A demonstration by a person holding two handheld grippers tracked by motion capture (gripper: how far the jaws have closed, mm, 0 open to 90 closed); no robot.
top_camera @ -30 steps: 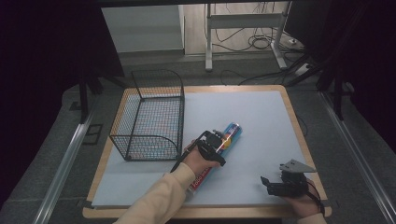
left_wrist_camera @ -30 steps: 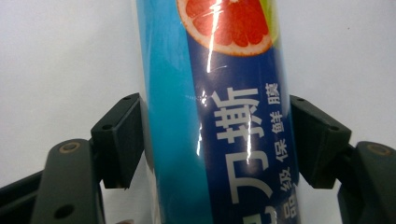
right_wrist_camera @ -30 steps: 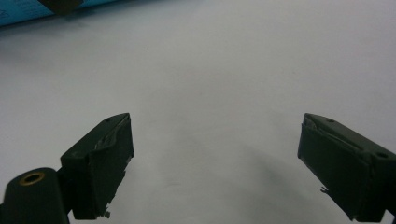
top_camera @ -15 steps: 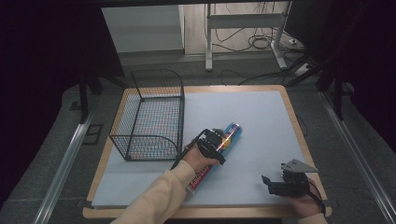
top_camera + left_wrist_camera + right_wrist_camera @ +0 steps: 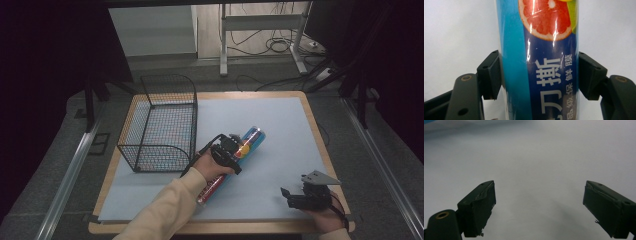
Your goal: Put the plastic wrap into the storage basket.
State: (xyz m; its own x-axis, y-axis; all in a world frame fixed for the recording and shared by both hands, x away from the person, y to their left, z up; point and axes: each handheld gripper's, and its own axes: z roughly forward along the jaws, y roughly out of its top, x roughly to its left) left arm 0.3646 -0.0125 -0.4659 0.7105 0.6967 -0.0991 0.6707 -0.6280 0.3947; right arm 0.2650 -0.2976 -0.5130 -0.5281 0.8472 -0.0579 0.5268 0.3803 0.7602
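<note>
The left gripper view shows the left gripper [image 5: 539,75] clamped on a blue tube [image 5: 539,50] with grapefruit art and Chinese characters; it lies mid-table toward the near edge; right gripper [image 5: 539,207] stands apart

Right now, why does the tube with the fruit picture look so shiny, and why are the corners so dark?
Left gripper view: glare streaks cross the cling-film tube between the left claw. High view: the table is lit, its surroundings dark. Right gripper view: the right claw casts a soft shadow.

one wrap box [image 5: 235,160], one wire basket [image 5: 161,125], two grippers [image 5: 231,148]
</note>
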